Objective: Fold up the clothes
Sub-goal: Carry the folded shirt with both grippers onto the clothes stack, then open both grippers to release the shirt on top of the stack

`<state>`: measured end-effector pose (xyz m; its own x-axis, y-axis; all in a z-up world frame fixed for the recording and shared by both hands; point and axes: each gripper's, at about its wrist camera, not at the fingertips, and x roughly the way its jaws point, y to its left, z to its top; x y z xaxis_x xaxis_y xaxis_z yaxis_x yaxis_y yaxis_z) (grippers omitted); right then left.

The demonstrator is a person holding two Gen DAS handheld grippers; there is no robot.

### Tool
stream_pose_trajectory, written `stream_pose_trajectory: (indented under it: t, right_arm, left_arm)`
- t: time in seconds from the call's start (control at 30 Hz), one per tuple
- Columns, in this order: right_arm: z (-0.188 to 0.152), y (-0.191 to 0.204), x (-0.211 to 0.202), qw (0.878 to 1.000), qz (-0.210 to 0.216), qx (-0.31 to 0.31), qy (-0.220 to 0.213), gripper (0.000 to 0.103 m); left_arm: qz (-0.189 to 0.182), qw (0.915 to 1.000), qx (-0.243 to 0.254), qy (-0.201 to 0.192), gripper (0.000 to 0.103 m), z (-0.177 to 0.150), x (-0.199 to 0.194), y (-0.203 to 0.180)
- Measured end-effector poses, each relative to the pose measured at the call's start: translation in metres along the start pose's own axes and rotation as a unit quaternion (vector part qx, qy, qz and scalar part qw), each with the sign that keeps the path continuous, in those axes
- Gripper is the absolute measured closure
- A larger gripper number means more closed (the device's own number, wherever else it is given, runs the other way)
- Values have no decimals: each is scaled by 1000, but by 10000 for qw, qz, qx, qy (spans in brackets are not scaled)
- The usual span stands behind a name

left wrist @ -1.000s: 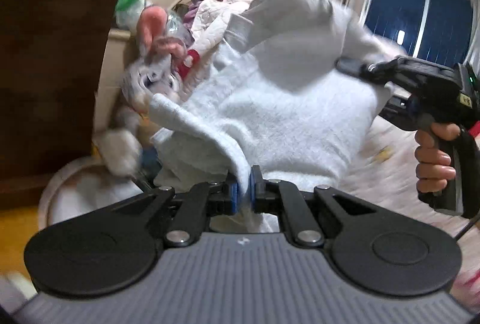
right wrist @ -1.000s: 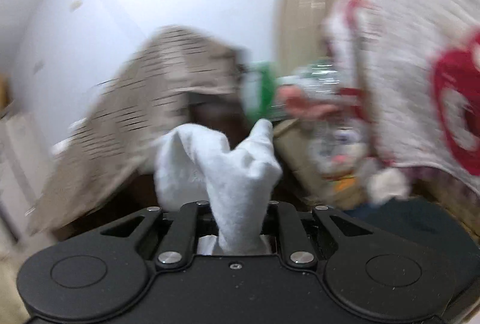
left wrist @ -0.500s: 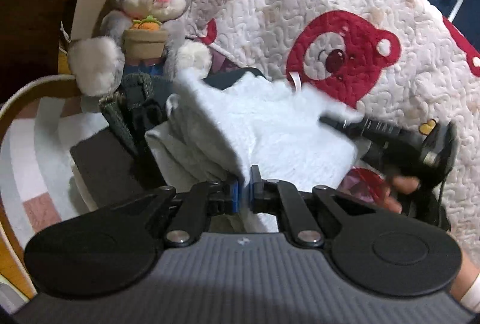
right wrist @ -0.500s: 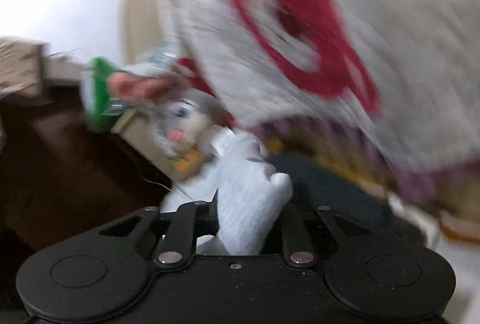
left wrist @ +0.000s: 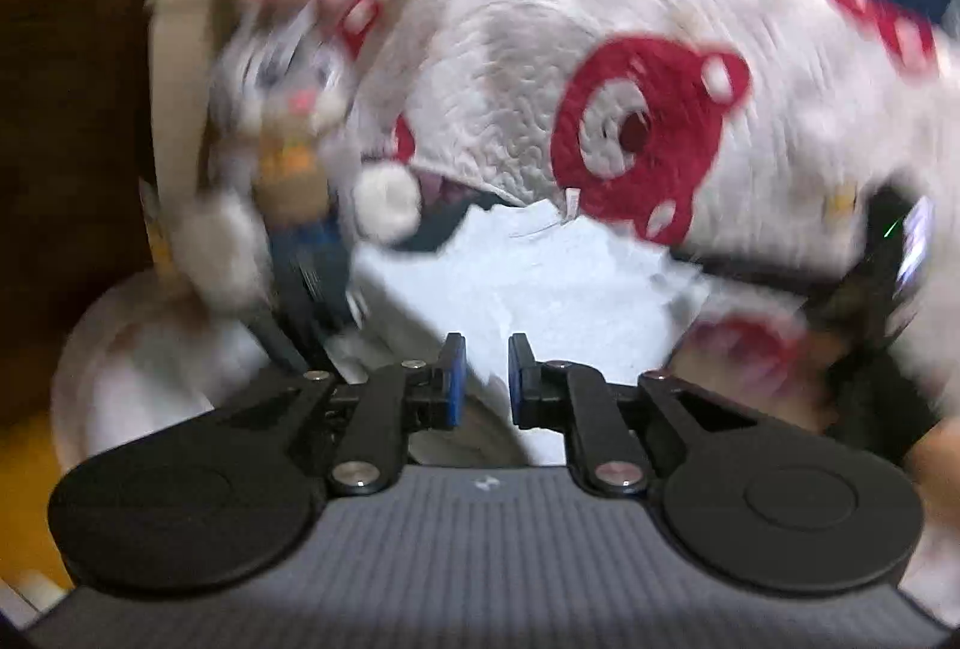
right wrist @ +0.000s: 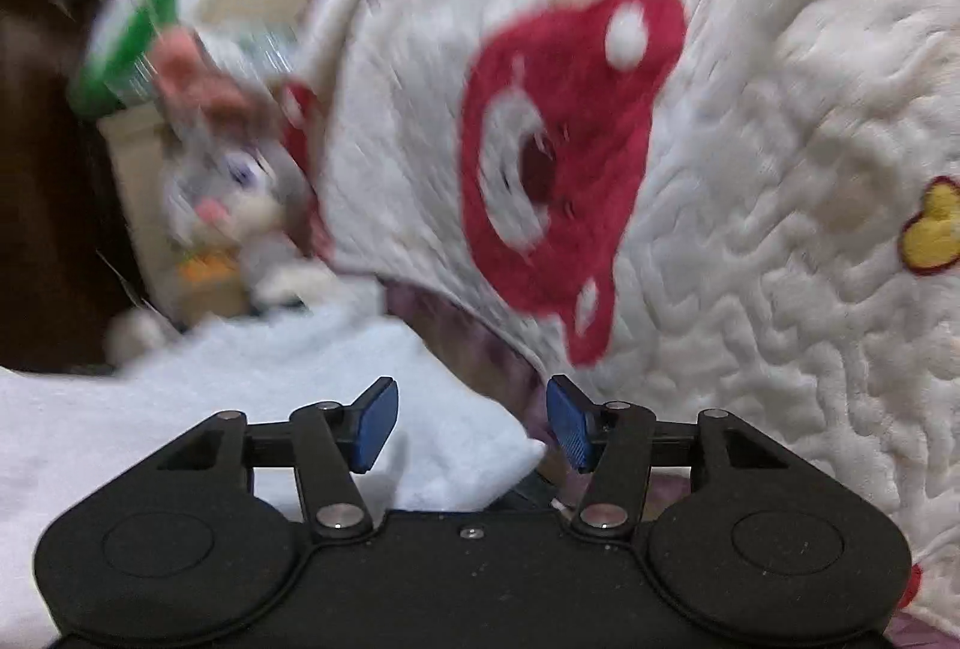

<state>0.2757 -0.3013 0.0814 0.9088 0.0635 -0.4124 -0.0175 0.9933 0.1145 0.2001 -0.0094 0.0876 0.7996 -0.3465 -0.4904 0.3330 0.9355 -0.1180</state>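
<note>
A white fleece garment lies in a heap below the quilt's edge, just ahead of my left gripper. The left jaws stand a little apart with the cloth between and below them, not pinched. In the right wrist view the same white garment spreads across the lower left. My right gripper is wide open, with a corner of the cloth lying loose between its blue pads. Both views are blurred by motion.
A white quilt with red bear patches fills the right and top. A grey plush rabbit sits at the left by a dark wooden panel. The right hand-held gripper shows at the right edge.
Both grippers have opened and let go of the white garment, which has dropped onto the heap below the quilt. Both cameras are swinging fast.
</note>
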Motion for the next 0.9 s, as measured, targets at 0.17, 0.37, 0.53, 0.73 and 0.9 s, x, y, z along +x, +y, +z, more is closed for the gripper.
stream_pose_trajectory:
  t: [0.17,0.37,0.53,0.73,0.9]
  right_arm:
    - [-14,37,-13,9900,964,-999,231,44]
    - [-32,33,19,9903,758,-953,663,17]
    - [-43,6,35,9943,877,169,586,15]
    - [-47,-13,57,9924,566,860,678,26]
    - [-26,4,49,9966,574,203,563,45]
  left_arm:
    - [-477,9973,563,52,91,14,22,-8]
    - [-752,9937,22,830,91,-18,64,9]
    - [-861,9931,-339,720,91,-24,62,16]
    - [-763,9948,-67,672,90,-14,53,4]
    - [-613,9968,450,245,77,13,46,-4]
